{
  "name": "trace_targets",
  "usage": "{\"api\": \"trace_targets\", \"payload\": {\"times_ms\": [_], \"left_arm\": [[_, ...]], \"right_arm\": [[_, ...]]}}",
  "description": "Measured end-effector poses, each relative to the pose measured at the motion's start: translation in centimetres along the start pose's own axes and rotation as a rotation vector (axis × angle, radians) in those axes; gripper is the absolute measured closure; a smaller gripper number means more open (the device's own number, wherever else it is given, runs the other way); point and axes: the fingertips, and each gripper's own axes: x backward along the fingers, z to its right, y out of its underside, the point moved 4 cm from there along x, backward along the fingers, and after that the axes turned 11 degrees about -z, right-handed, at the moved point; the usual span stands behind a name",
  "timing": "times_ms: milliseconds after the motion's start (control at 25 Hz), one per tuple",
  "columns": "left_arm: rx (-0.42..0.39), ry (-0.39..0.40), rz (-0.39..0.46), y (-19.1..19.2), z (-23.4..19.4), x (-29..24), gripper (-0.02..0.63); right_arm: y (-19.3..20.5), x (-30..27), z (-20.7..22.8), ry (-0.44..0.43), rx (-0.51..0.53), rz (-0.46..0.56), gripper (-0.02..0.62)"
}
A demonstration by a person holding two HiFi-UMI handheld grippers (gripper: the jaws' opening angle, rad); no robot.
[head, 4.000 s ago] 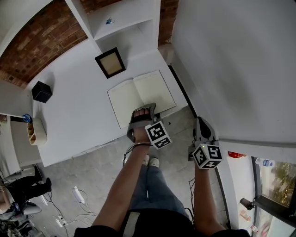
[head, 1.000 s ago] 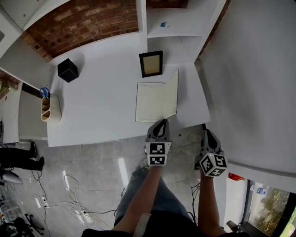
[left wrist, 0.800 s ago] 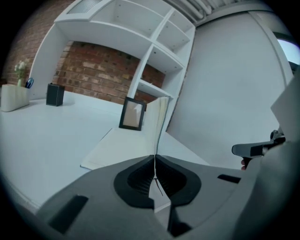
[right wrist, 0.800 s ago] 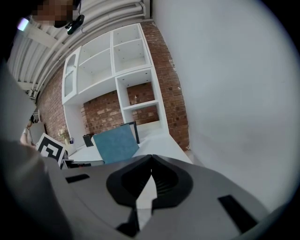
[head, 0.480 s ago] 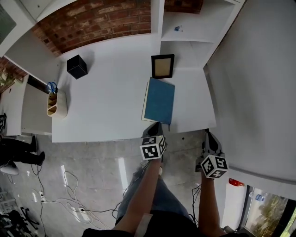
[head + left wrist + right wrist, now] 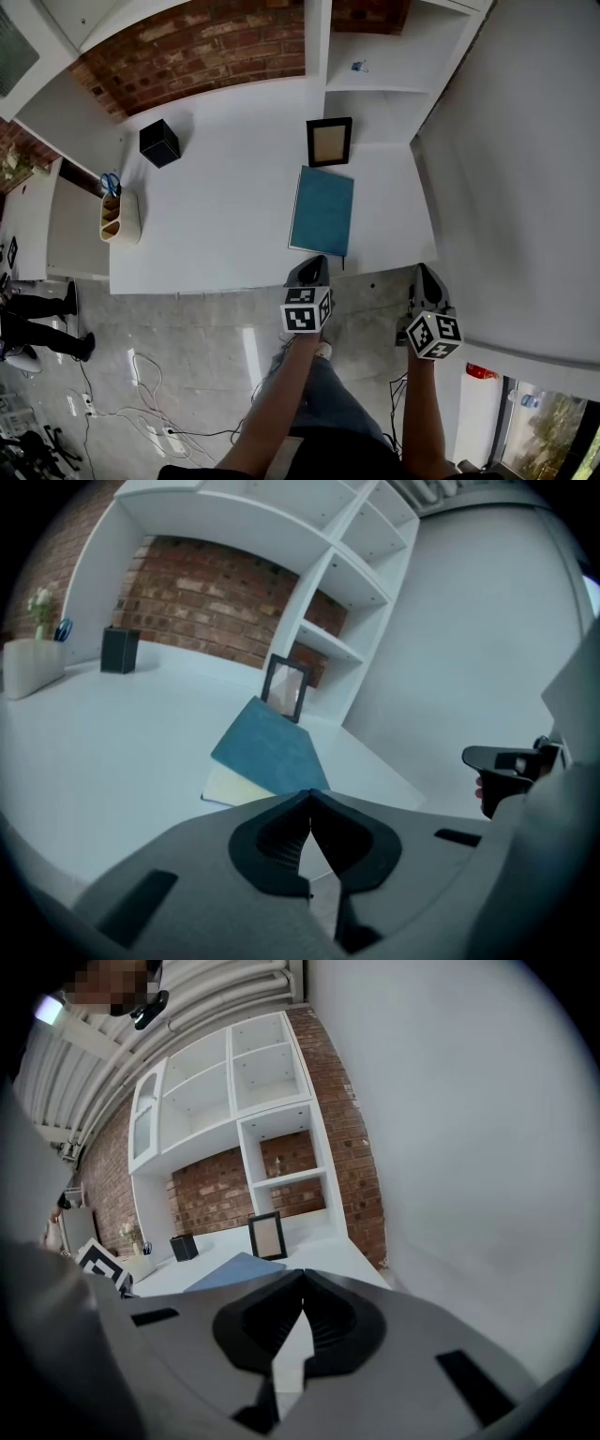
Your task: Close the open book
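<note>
Teal rectangular book [image 6: 322, 211] closed flat on white table [image 6: 216, 216], left claw [image 6: 313, 265] and right claw [image 6: 423, 274] pinched empty.

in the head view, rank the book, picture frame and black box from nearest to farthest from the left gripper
From the left gripper:
1. book, closed, lying just ahead of it
2. picture frame, straight beyond the book's far end
3. black box, far off to the back left
</note>
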Motion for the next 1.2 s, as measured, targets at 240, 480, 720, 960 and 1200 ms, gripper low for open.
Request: {"api": "trace_targets", "payload": {"times_ms": [240, 480, 720, 960, 1200], "left_arm": [[-0.159, 0.046, 0.139, -4.2, 1.3, 4.2, 0.598], [-0.245, 0.051, 0.307, -10.7, 1.5, 8.6, 0.598], [-0.371, 0.072, 0.453, -16.8, 3.3, 12.5, 0.598], [-0.461, 0.114, 0.548, -19.3, 5.8, 16.2, 0.598], [-0.489, 0.128, 0.579, -20.4, 7.5, 17.9, 0.598]], "right_arm": [[-1.9, 0.8, -0.2, 0.010, -0.021, 0.065, 0.597], [-5.5, 2.5, -1.1, 0.019, -0.022, 0.158, 0.597], [-10.8, 5.3, -1.6, 0.045, 0.016, 0.289, 0.597], [-13.5, 8.8, -2.5, 0.080, 0.048, 0.382, 0.597], [-14.5, 11.1, -3.3, 0.097, 0.076, 0.427, 0.597]]}}
